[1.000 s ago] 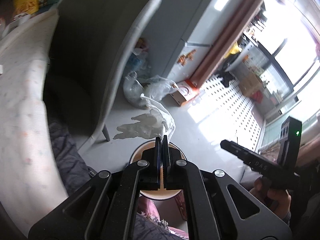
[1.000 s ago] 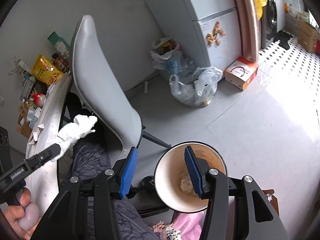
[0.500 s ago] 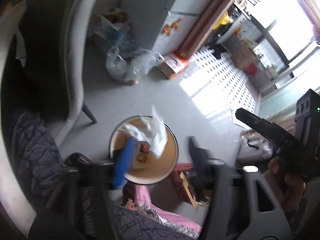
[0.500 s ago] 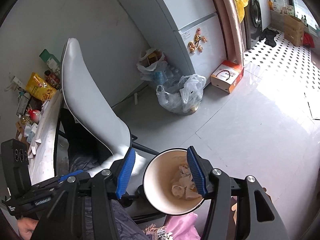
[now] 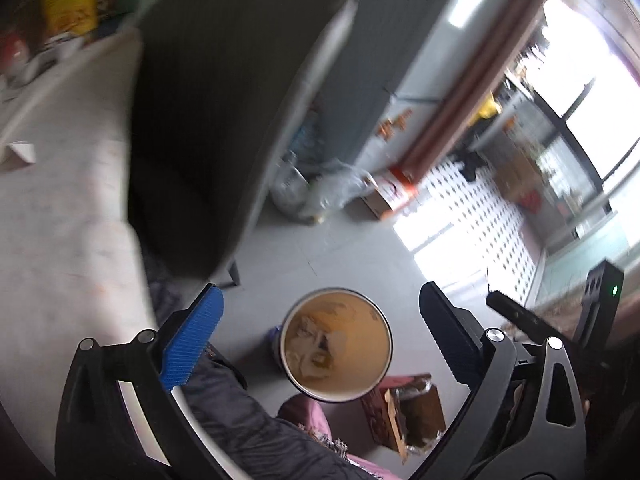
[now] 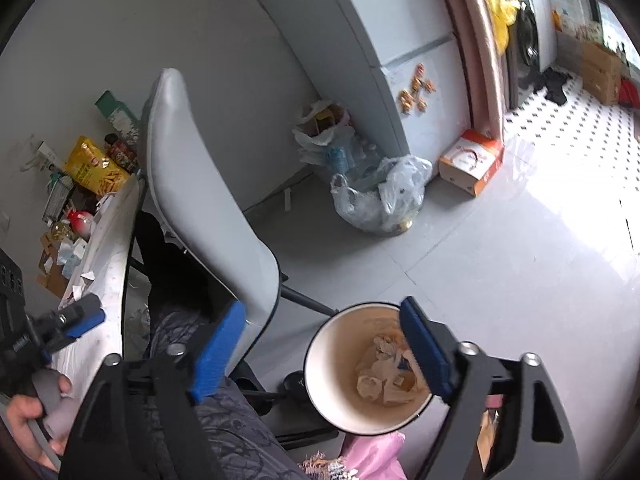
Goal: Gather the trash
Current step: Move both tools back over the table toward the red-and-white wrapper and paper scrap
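Observation:
A round bin [image 5: 336,346] with a cream inside stands on the floor below, with crumpled paper trash [image 6: 384,376] lying in it. My left gripper [image 5: 320,336] hovers above the bin, jaws still opening and wide, nothing between the pads. In the right wrist view the same left gripper [image 6: 76,320] shows at the table edge, held by a hand. My right gripper [image 6: 320,350] also hangs over the bin [image 6: 340,396] with its jaws opening and nothing gripped. Small white scraps [image 6: 86,276] lie on the white table [image 5: 60,208].
A grey chair [image 6: 200,208] stands between table and bin. Filled plastic bags [image 6: 380,200] and an orange-white carton [image 6: 472,166] sit by the fridge [image 6: 360,40]. A brown box [image 5: 408,412] and pink cloth [image 6: 372,456] lie beside the bin. Snack packs [image 6: 94,168] crowd the table's far end.
The left gripper was shut on a white crumpled wrapper, opened over the bin and let it drop in; it now stands wide and has drawn back. The right jaws have widened.

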Demonstrator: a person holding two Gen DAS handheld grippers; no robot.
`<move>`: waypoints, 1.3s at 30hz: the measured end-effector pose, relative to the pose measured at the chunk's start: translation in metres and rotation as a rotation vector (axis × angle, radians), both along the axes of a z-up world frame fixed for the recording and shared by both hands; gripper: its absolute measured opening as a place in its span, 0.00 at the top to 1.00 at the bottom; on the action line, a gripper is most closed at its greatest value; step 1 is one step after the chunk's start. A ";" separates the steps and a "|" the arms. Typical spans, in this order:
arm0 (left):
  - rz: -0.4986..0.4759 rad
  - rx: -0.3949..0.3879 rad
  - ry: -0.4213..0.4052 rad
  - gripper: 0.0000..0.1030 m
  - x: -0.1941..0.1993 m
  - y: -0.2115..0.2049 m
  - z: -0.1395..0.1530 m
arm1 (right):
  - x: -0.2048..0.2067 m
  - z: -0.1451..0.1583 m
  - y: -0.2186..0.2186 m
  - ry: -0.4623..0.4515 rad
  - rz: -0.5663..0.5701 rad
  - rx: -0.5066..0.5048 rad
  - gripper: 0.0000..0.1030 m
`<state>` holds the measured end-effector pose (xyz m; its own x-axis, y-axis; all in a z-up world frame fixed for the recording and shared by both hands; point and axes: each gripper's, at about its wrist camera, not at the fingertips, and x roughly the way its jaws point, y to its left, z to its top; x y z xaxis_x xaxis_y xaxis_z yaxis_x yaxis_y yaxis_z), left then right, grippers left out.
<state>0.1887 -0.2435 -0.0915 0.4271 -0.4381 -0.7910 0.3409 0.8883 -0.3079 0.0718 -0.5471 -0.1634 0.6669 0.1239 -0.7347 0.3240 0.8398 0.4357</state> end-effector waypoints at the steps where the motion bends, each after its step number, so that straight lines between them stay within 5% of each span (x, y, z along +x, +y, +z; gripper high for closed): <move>1: 0.027 -0.002 -0.011 0.05 0.002 0.012 0.006 | 0.004 0.003 0.005 -0.008 0.015 -0.003 0.20; 8: 0.170 -0.022 -0.073 0.06 0.014 0.081 0.038 | 0.032 0.032 0.044 -0.075 0.087 -0.003 0.11; 22: 0.392 -0.046 -0.153 0.06 0.016 0.209 0.065 | 0.090 0.075 0.143 -0.152 0.265 -0.024 0.12; 39: 0.463 0.062 -0.215 0.06 0.026 0.305 0.086 | 0.140 0.115 0.236 -0.190 0.448 -0.043 0.21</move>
